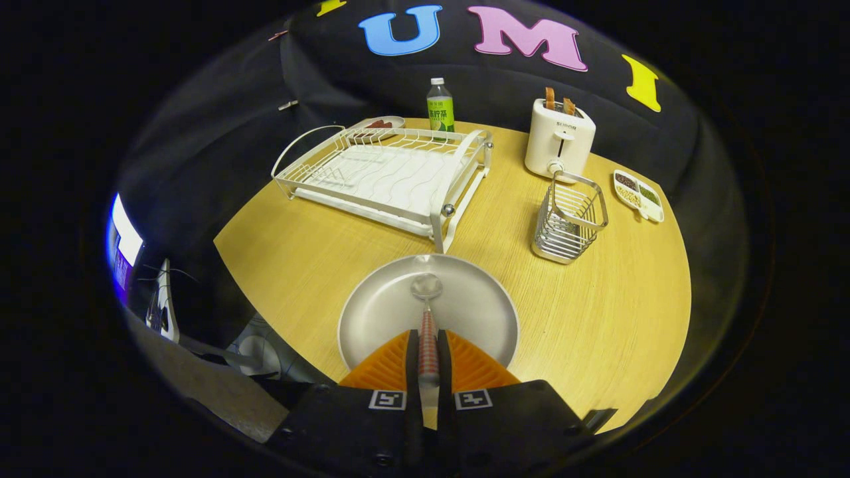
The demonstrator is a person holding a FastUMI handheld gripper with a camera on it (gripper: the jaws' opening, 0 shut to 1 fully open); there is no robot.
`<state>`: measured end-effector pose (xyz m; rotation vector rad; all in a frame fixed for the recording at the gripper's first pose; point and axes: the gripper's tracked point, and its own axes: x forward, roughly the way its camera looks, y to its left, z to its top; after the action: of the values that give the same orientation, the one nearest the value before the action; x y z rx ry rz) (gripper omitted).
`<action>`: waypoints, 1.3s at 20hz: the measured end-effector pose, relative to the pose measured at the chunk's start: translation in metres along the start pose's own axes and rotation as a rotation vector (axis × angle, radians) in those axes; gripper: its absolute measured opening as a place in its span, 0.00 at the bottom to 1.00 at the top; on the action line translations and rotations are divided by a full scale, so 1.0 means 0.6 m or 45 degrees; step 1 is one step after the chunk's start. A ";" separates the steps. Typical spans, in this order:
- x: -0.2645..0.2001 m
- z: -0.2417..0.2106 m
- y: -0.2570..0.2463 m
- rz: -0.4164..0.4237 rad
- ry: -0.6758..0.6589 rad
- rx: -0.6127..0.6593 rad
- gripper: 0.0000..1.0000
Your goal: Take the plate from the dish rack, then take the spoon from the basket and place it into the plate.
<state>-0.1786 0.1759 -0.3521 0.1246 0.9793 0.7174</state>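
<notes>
Gripper (428, 362) clamped on spoon (426, 312) over plate (385, 312); wooden table (617, 318), dish rack (385, 176) at 11 o'clock.

The single camera rides on the gripper (428, 362) and looks forward and down along its two fingers, which close on a spoon (427, 312). It sits close above the plate (372, 318) just ahead and takes in the whole table (597, 318) beyond, as far as the booth's wall.
</notes>
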 end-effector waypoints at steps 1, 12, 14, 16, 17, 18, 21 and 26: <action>0.003 -0.004 -0.002 -0.007 0.004 0.005 0.12; 0.033 -0.054 -0.025 -0.118 0.104 -0.019 0.21; 0.033 -0.049 -0.026 -0.126 0.097 -0.007 0.24; 0.033 -0.044 -0.025 -0.119 0.085 0.001 0.51; 0.030 -0.039 -0.028 -0.124 0.077 0.000 0.65; 0.029 -0.038 -0.030 -0.127 0.073 0.002 0.73; 0.024 -0.030 -0.036 -0.137 0.050 0.022 0.97; 0.000 0.016 -0.042 -0.155 -0.037 0.020 0.98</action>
<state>-0.1583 0.1588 -0.3567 0.0875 0.9566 0.5948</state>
